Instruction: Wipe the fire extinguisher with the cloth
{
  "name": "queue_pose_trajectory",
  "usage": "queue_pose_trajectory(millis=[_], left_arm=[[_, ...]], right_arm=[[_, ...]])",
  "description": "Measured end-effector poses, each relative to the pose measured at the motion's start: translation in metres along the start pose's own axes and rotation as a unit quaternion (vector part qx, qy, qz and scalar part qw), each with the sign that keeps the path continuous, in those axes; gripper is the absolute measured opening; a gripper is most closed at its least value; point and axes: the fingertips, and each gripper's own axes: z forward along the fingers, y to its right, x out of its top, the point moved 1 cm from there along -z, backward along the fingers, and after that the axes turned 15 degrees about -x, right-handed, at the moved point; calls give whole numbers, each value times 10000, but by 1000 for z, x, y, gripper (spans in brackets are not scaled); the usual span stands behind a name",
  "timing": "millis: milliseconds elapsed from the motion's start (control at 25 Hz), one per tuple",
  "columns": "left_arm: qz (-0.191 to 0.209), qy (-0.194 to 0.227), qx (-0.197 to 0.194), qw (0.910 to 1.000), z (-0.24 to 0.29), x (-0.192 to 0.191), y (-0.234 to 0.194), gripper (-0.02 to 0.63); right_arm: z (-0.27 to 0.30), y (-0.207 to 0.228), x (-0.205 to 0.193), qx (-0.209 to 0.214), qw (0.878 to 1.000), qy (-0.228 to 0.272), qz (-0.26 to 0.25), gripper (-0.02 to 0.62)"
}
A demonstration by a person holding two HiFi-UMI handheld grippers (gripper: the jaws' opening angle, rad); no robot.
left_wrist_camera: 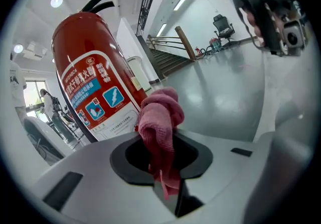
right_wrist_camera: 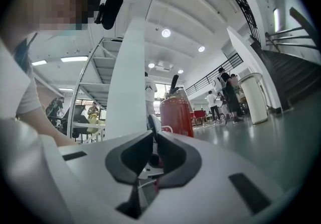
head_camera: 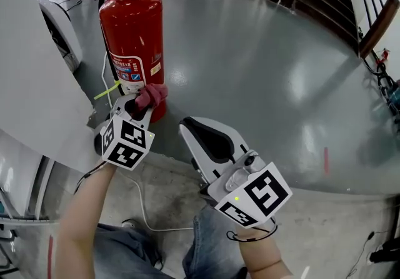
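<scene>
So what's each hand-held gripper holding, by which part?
The left hand-held gripper pinches the crumpled pink cloth by one end; the right hand-held gripper holds nothing.

The left gripper [head_camera: 134, 107] and right gripper [head_camera: 187, 127] are white, black-padded, each with a black-and-white marker cube [head_camera: 127, 141] (the right's has a green light [head_camera: 236, 198]); blue jeans [head_camera: 209, 240], black wrist cord [head_camera: 250, 236].

The head view looks steeply down on the extinguisher [head_camera: 132, 40] from above. The left gripper view faces it close up, tilted upward. The right gripper view, low down, sees it farther off.
</scene>
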Motion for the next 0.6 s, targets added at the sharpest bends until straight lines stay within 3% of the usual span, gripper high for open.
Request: queue_pose_trajectory(millis=[360,600], left_arm=[[42,1061,342,9938,-78,99,-54,80],[374,1379,713,9872,-123,151,-82,80]], right_arm=[[5,-9,21,110,9997,202,-18,35],[9,-12,44,188,9991,373,-64,35]])
